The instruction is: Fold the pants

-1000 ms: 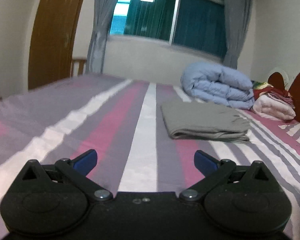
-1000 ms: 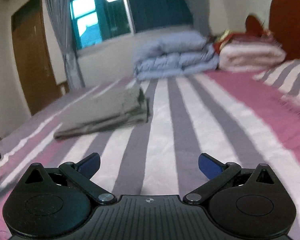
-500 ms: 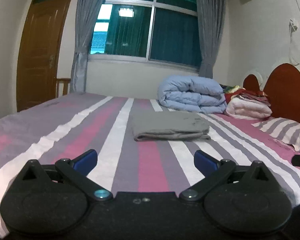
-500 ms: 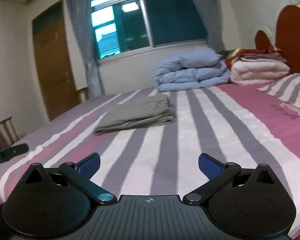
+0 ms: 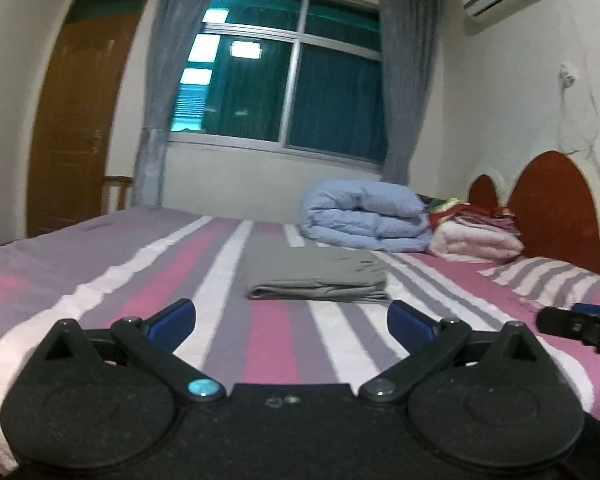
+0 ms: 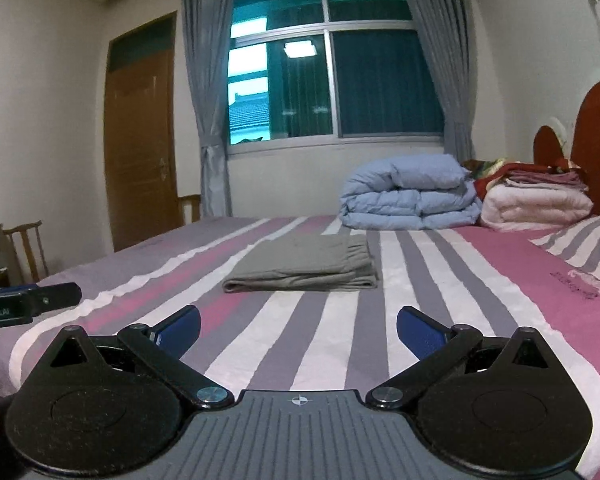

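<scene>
The grey pants [image 5: 316, 274] lie folded into a flat rectangle in the middle of the striped bed [image 5: 100, 280]; they also show in the right wrist view [image 6: 304, 266]. My left gripper [image 5: 291, 320] is open and empty, held low over the bed's near edge, well short of the pants. My right gripper [image 6: 298, 326] is open and empty, also near the bed's front edge and apart from the pants. Each gripper shows at the edge of the other's view: the right one [image 5: 580, 326] and the left one [image 6: 28, 304].
A folded blue duvet [image 5: 364, 216] and a stack of pink and red bedding [image 5: 476, 232] lie at the back by the wooden headboard [image 5: 552, 196]. A striped pillow [image 6: 584, 244] lies at right. A door [image 6: 140, 140], window and chair [image 6: 24, 248] are behind.
Both grippers have pulled back and risen from the folded pants, which now look smaller and farther. Both stay open.
</scene>
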